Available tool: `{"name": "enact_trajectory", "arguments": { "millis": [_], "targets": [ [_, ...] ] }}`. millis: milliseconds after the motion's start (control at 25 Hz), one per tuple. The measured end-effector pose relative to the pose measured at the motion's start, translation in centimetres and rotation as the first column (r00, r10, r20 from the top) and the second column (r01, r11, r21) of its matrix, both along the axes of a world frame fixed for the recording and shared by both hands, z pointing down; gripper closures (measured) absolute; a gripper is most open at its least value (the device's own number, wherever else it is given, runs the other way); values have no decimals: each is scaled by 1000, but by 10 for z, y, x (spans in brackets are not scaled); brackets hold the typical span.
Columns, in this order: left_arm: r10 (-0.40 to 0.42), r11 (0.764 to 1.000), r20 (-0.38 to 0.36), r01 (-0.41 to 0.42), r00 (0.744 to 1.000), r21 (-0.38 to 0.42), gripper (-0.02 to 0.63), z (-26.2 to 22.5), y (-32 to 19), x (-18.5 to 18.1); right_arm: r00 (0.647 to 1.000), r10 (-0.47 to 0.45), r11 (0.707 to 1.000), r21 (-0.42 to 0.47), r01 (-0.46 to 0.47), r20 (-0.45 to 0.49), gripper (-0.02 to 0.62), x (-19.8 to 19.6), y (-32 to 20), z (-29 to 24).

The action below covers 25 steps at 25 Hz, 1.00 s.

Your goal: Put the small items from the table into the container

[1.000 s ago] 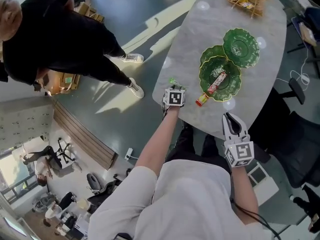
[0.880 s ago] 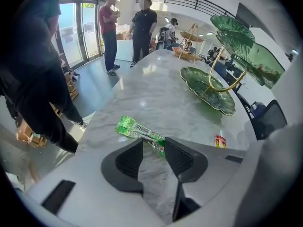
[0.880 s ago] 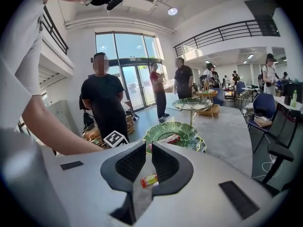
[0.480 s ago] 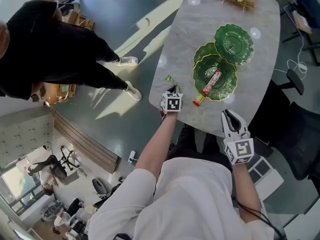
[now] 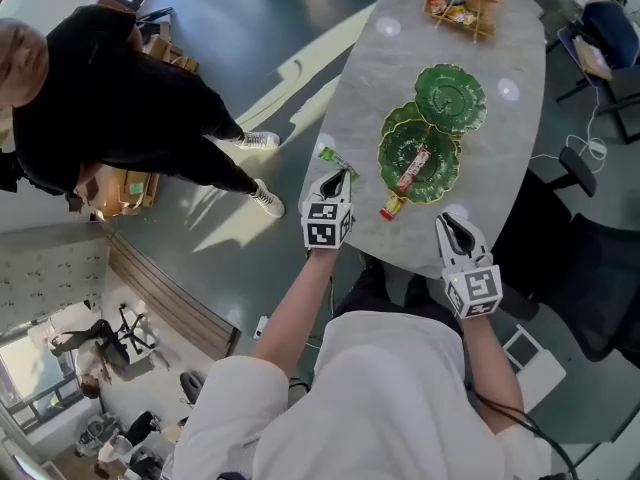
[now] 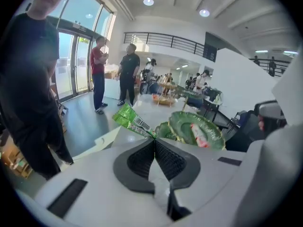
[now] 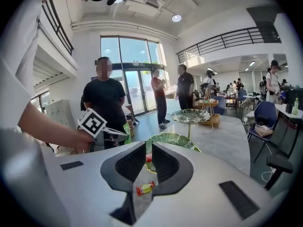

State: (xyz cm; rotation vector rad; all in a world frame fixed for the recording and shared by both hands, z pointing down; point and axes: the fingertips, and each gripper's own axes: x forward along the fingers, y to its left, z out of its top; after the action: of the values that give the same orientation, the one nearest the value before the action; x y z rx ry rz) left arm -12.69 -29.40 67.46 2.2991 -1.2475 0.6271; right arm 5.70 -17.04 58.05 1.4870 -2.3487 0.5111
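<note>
My left gripper (image 5: 336,180) is shut on a corner of a green snack packet (image 5: 335,158) and holds it in the air off the table's left edge. In the left gripper view the green packet (image 6: 130,120) sticks out past the closed pads (image 6: 165,157). To its right stands the green leaf-shaped tiered dish (image 5: 442,180), with a red-and-white packet (image 5: 412,169) in the lower bowl. A small red-and-yellow item (image 5: 391,208) lies on the table in front of the dish. My right gripper (image 5: 452,230) hovers at the near table edge, its jaws narrowly apart with nothing held between them (image 7: 148,161).
A wooden tray of snacks (image 5: 462,3) stands at the table's far end. A person in black (image 5: 110,98) stands on the floor to the left. Dark chairs (image 5: 590,268) crowd the table's right side.
My left gripper has shut on the green packet at the table's left edge and raised it off the table. The right gripper has stayed in place.
</note>
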Motion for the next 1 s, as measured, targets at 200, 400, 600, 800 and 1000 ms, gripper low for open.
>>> {"name": "enact_trajectory", "arguments": {
  "millis": [200,400,600,800,1000],
  "targets": [
    [110,993,-98,-105,989,50,592,-63,12,38,1000,-9,999,34,9,3,548,3,4,-18],
    [262,962,-177,-271,949,-24,592,-66,26,109,1000,28,997,67,-27,-7,548,29,17,-32],
    [346,931,-165,-360,923,-63,592,-57,33,149,996,85,993,81,-84,-13,548,57,34,-43],
    [366,920,-166,-383,916,-84,592,-48,30,160,991,137,987,82,-136,-8,548,69,44,-45],
    [357,925,-173,-373,918,-74,589,-45,26,162,987,158,984,86,-157,-3,548,77,47,-46]
  ]
}}
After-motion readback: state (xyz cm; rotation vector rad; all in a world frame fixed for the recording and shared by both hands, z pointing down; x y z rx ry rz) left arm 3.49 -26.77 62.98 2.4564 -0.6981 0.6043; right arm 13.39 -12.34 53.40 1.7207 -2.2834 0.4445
